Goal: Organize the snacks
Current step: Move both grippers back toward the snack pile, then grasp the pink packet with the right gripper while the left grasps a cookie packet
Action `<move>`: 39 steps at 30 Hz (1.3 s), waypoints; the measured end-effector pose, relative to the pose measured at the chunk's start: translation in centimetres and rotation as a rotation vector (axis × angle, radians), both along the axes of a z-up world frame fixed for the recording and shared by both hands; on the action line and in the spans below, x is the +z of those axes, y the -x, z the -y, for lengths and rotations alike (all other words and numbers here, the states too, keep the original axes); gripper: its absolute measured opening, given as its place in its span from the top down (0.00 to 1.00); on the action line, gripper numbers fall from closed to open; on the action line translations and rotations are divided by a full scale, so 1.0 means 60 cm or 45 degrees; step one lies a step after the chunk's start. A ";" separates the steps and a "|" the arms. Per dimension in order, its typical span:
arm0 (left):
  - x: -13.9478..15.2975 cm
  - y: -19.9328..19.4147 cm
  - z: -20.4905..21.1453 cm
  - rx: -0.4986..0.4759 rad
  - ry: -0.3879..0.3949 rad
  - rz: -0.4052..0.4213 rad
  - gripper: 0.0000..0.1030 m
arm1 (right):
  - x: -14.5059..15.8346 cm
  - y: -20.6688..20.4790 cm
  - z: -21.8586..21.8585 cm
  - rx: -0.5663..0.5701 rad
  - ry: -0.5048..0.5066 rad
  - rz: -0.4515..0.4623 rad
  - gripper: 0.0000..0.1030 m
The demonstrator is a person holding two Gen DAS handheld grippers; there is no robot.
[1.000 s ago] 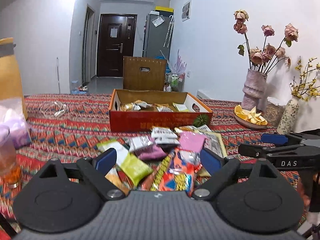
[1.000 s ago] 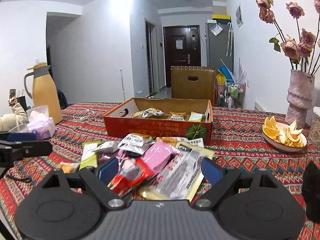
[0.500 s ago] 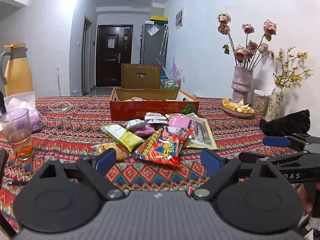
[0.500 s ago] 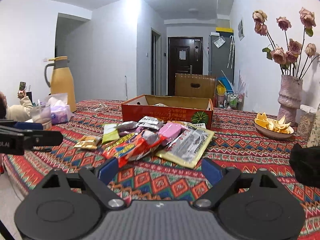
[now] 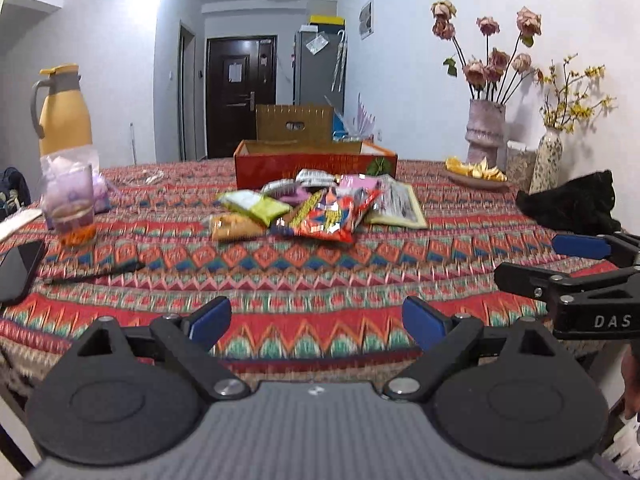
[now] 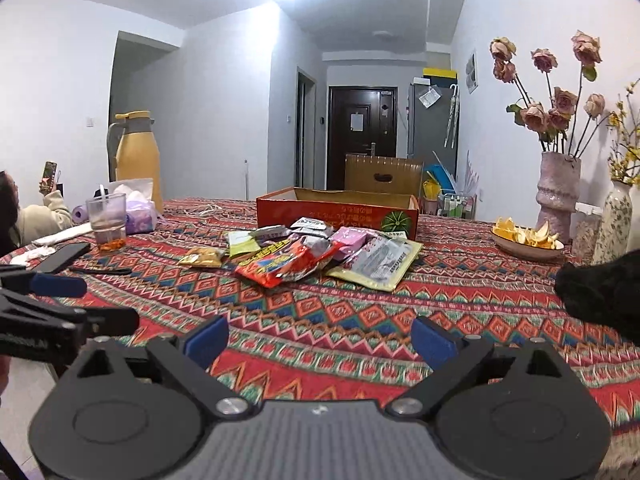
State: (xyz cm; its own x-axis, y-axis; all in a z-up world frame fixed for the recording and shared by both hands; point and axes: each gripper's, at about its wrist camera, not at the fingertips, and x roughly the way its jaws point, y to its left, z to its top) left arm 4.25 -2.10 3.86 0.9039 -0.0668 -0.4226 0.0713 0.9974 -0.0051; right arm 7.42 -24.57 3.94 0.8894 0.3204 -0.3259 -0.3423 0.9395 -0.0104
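Observation:
A heap of snack packets (image 5: 320,208) (image 6: 304,254) lies mid-table on the patterned cloth: a red packet (image 5: 332,216), a green one (image 5: 256,205), an orange one (image 5: 234,226), a pink one (image 6: 352,240) and a large pale packet (image 6: 380,262). Behind the heap stands a low red cardboard box (image 5: 316,164) (image 6: 338,212). My left gripper (image 5: 316,320) hangs open over the near table edge, nothing between its fingers. My right gripper (image 6: 320,340) is open, its jaws still opening, empty, and also shows at the right of the left wrist view (image 5: 568,268).
A yellow jug (image 5: 64,112), a glass (image 5: 68,204), a phone (image 5: 18,268) and a black stick (image 5: 94,274) lie left. At the right are a dish of orange peel (image 6: 526,242), vases of flowers (image 6: 558,196) and a black cloth (image 5: 572,204). A person sits far left (image 6: 28,216).
Both grippers have drawn back and sunk from right over the snack heap to the near table edge. The heap and the box now look farther away. The right jaws stand wider.

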 end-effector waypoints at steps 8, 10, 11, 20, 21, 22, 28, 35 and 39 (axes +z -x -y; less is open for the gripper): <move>-0.003 0.008 -0.007 0.011 0.011 -0.007 0.09 | -0.024 0.032 -0.001 0.007 -0.050 -0.046 0.05; -0.002 0.009 -0.008 0.013 0.010 -0.004 0.09 | -0.025 0.032 -0.005 0.014 -0.042 -0.045 0.05; -0.001 0.009 -0.008 0.014 0.009 -0.002 0.09 | -0.025 0.034 -0.007 0.014 -0.041 -0.042 0.05; 0.001 -0.004 -0.014 0.016 0.022 -0.016 0.09 | -0.022 0.027 -0.007 0.013 -0.048 -0.038 0.05; 0.003 -0.009 -0.016 0.017 0.026 -0.018 0.09 | -0.019 0.022 -0.007 0.010 -0.051 -0.039 0.05; 0.005 -0.015 -0.018 0.020 0.029 -0.019 0.09 | -0.017 0.017 -0.005 0.009 -0.054 -0.040 0.05; 0.010 -0.064 -0.032 0.052 0.044 -0.039 0.09 | -0.002 -0.031 -0.001 -0.034 -0.070 -0.035 0.05; 0.013 -0.145 -0.064 0.111 0.082 -0.089 0.09 | 0.003 -0.100 -0.007 -0.041 -0.064 -0.095 0.05; 0.013 -0.215 -0.090 0.151 0.100 -0.113 0.11 | 0.007 -0.147 -0.018 -0.021 -0.054 -0.136 0.06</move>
State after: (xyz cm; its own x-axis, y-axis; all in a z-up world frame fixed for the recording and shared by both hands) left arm 17.12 3.32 4.63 0.8666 0.0024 -0.4990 -0.0512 0.9951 -0.0843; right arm 16.23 -23.52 4.38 0.8556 0.3214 -0.4059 -0.3236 0.9439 0.0652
